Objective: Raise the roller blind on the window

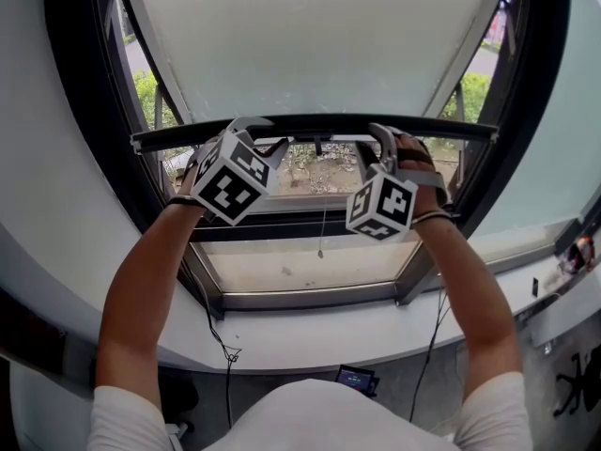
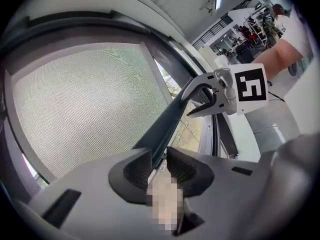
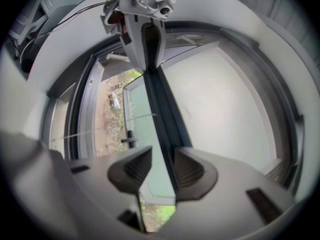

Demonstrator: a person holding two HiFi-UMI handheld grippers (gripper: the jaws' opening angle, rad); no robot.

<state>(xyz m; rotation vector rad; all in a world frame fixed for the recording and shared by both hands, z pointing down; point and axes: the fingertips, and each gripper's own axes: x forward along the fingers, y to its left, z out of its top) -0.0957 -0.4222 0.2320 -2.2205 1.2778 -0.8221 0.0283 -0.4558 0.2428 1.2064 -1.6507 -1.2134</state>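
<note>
The roller blind (image 1: 310, 36) hangs pale and translucent over the upper part of the window, drawn most of the way down. Its dark bottom bar (image 1: 319, 124) runs level from left to right, above a strip of open glass. A thin cord (image 1: 321, 228) dangles from the middle of the bar.

The left gripper (image 2: 159, 160) has its jaws closed on the bar near the left end. The bar fills the gap between the pads.

The right gripper (image 3: 162, 161) sits further right along the same bar. Its jaws stand wider apart. The bar passes between them against one pad, and a pale sliver shows beside the other, so they do not look clamped.

The person's forearms reach up from the near side, a hand (image 1: 418, 163) behind each marker cube.

A dark window frame (image 1: 103, 111) surrounds the blind. Shrubs (image 1: 146, 92) and bare ground show outside. A white sill (image 1: 310, 332) curves along the near edge, and a thin cable (image 1: 221, 336) trails down from it.
</note>
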